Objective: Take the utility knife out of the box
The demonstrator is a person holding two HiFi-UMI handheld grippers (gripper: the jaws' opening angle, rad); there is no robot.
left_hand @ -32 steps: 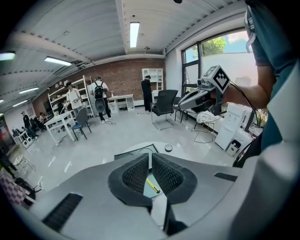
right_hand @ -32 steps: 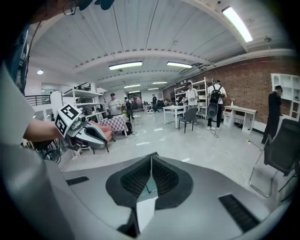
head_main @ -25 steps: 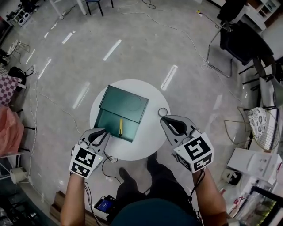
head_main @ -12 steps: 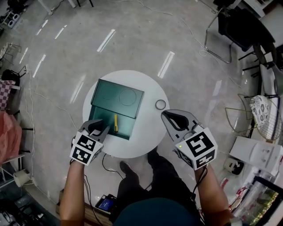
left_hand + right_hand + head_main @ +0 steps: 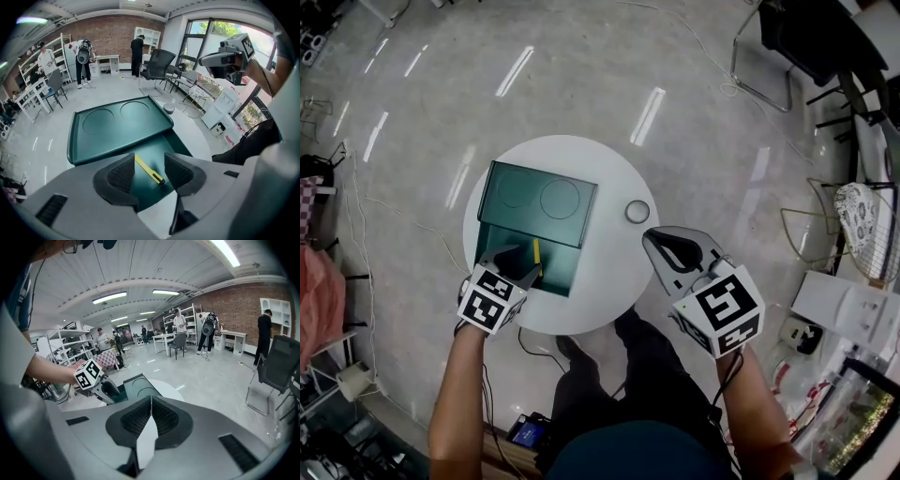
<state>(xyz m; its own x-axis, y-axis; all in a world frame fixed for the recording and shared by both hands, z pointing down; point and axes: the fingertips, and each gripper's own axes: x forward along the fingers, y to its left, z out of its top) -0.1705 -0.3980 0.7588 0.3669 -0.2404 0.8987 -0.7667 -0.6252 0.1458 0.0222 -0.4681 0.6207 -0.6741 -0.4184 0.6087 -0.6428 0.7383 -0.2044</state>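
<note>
A dark green box (image 5: 502,272) stands open on the round white table (image 5: 609,281), its lid (image 5: 537,202) tilted back. A yellow utility knife (image 5: 536,253) lies on the box floor. My left gripper (image 5: 517,265) points steeply down into the box. Its jaws have just been opening and now stand open. In the left gripper view the knife (image 5: 149,171) lies below and between the two pads, untouched. My right gripper (image 5: 670,246) hangs shut over the table's right side, holding nothing. In the right gripper view its pads (image 5: 161,417) meet.
A small round ring-like object (image 5: 637,211) sits on the table right of the lid. Cables run over the floor around the table. A black chair (image 5: 806,37) stands at the far right. Several people stand far off by shelves and desks.
My left gripper has dropped into the box over the knife, and its jaws went from shut to open. The right gripper has sunk a little and stays shut.
</note>
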